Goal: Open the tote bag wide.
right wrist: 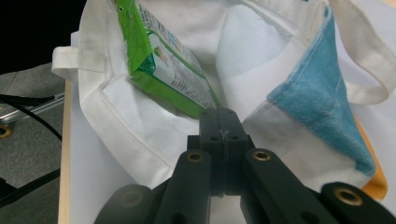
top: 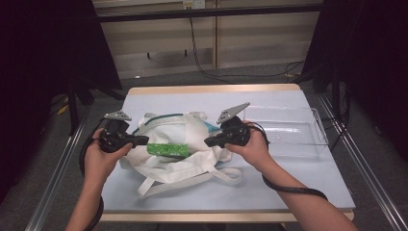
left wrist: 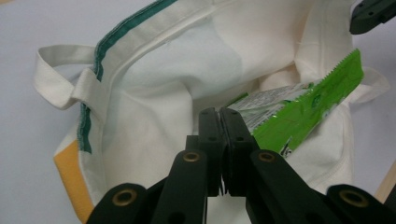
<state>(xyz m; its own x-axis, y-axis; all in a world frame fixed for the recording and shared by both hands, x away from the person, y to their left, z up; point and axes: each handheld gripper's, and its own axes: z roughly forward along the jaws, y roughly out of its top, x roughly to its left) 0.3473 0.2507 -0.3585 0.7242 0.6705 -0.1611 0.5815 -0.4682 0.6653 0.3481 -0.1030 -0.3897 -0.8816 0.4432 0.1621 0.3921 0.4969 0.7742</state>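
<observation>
A white tote bag point(top: 190, 127) with a green-striped rim lies crumpled in the middle of the table point(top: 269, 185). A green snack packet point(top: 167, 149) lies in its open mouth. My left gripper point(top: 144, 140) points in from the left, its tips beside the packet's end. In the left gripper view the left gripper point(left wrist: 219, 112) has its jaws pressed together against the bag point(left wrist: 187, 60), right by the packet point(left wrist: 308, 107); I cannot tell what they pinch. My right gripper point(top: 208, 142) is shut on the bag's rim; it point(right wrist: 222, 112) pinches the white cloth point(right wrist: 140, 140) just below the packet point(right wrist: 163, 60).
A clear plastic tray point(top: 320, 144) stands at the table's right side, close behind the right hand. A blue terry cloth point(right wrist: 322, 93) and something orange point(right wrist: 379, 186) sit at the bag's edge. The bag's long straps point(top: 163, 185) trail toward the front edge.
</observation>
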